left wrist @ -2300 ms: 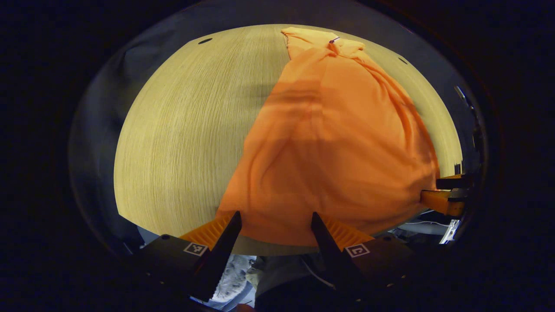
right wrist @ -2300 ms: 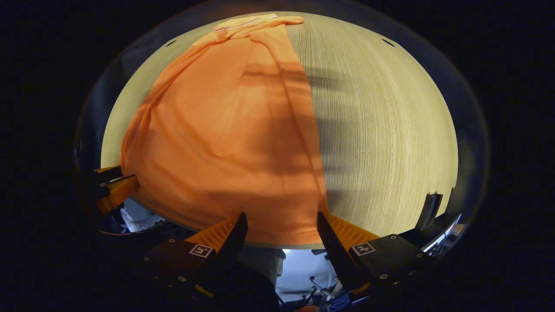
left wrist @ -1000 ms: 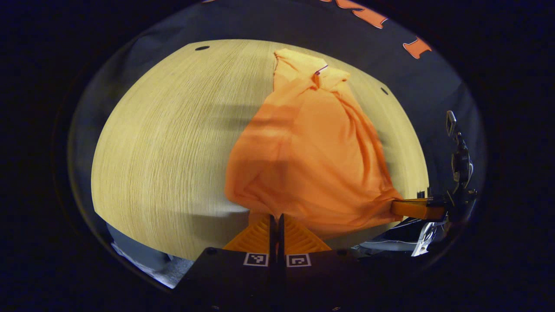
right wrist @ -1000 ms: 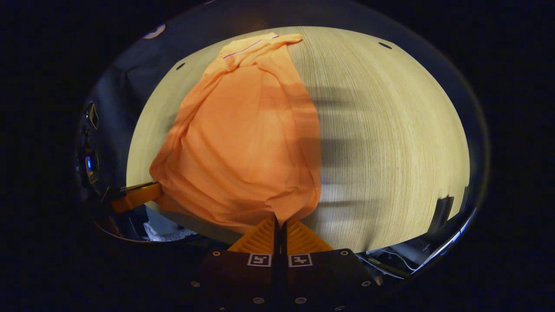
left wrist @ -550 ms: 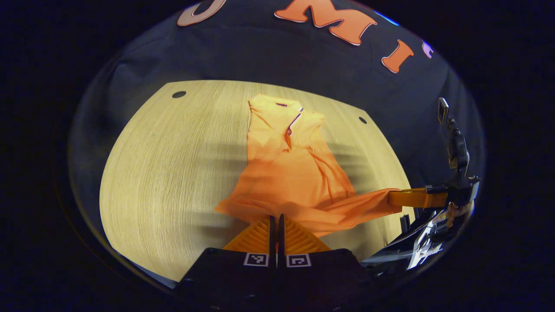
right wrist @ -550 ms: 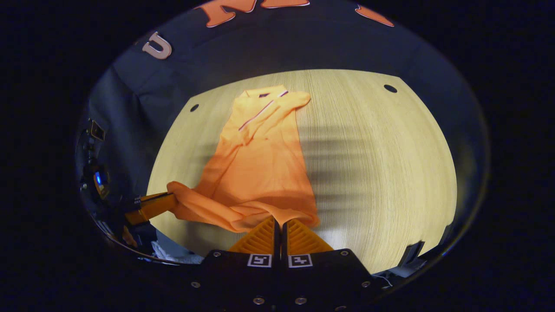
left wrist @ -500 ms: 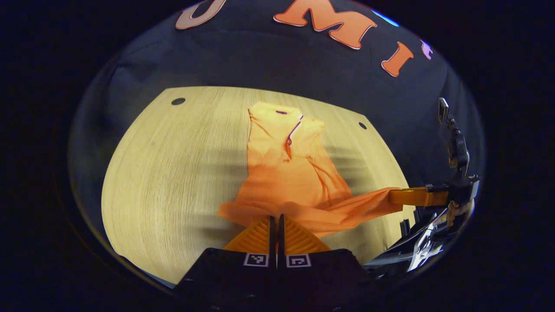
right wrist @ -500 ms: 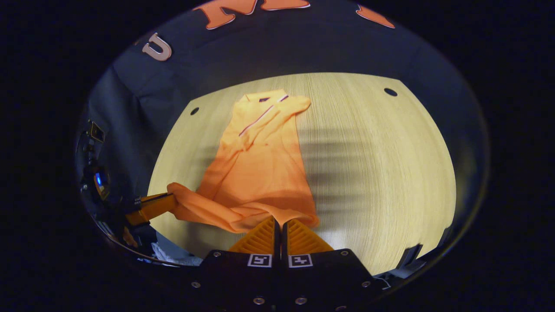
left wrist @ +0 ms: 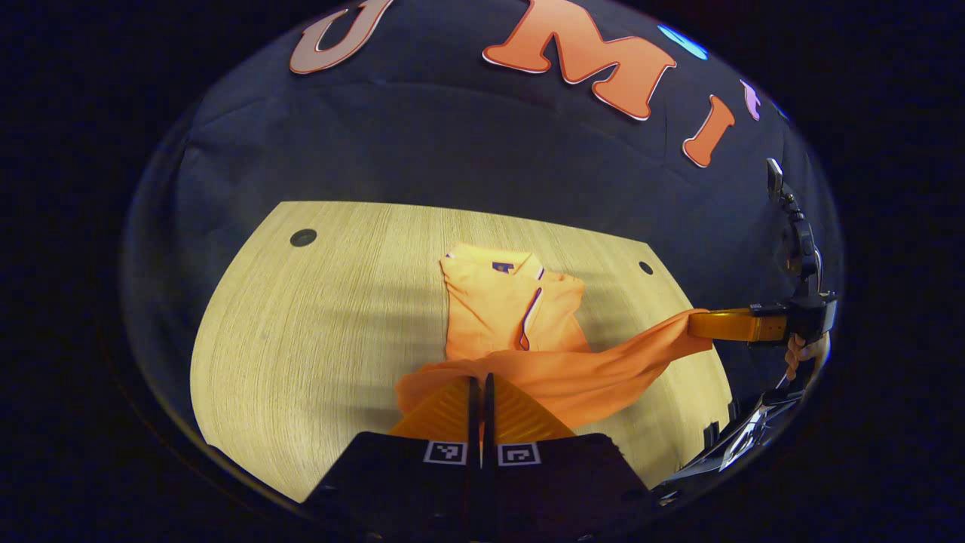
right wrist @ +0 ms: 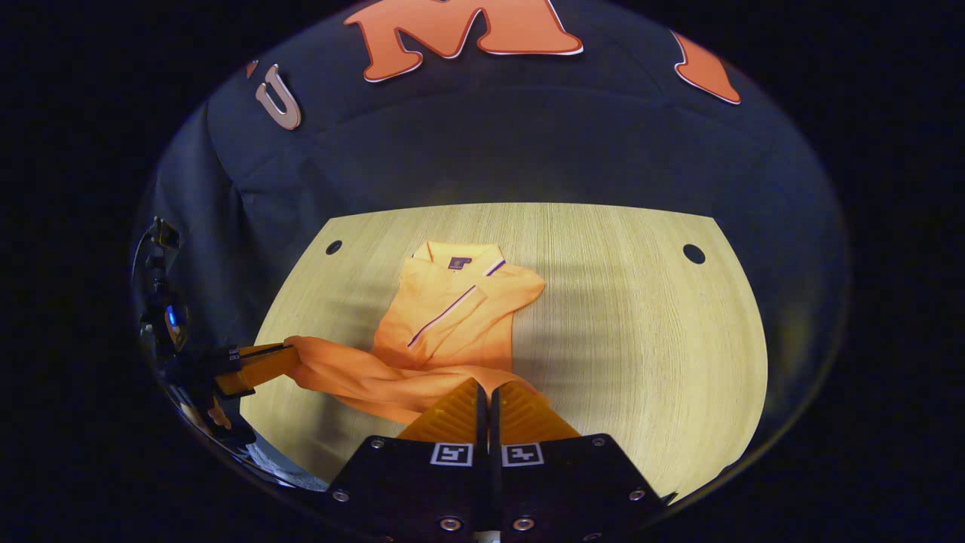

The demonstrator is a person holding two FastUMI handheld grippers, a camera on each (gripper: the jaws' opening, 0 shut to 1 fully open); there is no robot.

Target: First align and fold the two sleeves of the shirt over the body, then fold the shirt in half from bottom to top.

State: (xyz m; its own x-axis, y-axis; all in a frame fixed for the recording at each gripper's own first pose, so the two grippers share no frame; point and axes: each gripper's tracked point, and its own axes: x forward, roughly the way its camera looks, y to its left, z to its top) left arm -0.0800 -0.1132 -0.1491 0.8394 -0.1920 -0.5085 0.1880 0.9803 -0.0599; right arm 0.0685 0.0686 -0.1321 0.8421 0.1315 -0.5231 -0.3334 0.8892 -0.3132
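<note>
Wood-grain desk (left wrist: 317,317), pale, with small round holes near the far corners. Orange polo shirt (right wrist: 452,317) lying ahead of both grippers, collar end farthest off and flat on the desk, sleeves apparently already laid over the body. Hem end lifted clear of the desk, stretched as a sagging band between the two grippers.

Left gripper (left wrist: 478,386) closed tight on one hem corner, cloth bunched right at the fingertips. Right gripper (right wrist: 485,392) likewise pinched shut on the other hem corner. Seen from the left gripper view, off to the right side, the right gripper with a hand (left wrist: 805,354) behind it, cloth trailing from its tip.

Judged mid-way through the bottom-to-top fold, hem being carried toward the collar (right wrist: 460,260).

Risks from here:
- Sag in the middle of the hem likely to touch down first and crease under, if the two grippers close in on each other.
- Uneven advance of one gripper likely to land the hem skewed against the collar.
- Thin pinch on a corner liable to slip out under tension.
- Drag on the lower layer could pull the folded sleeves out of line.
</note>
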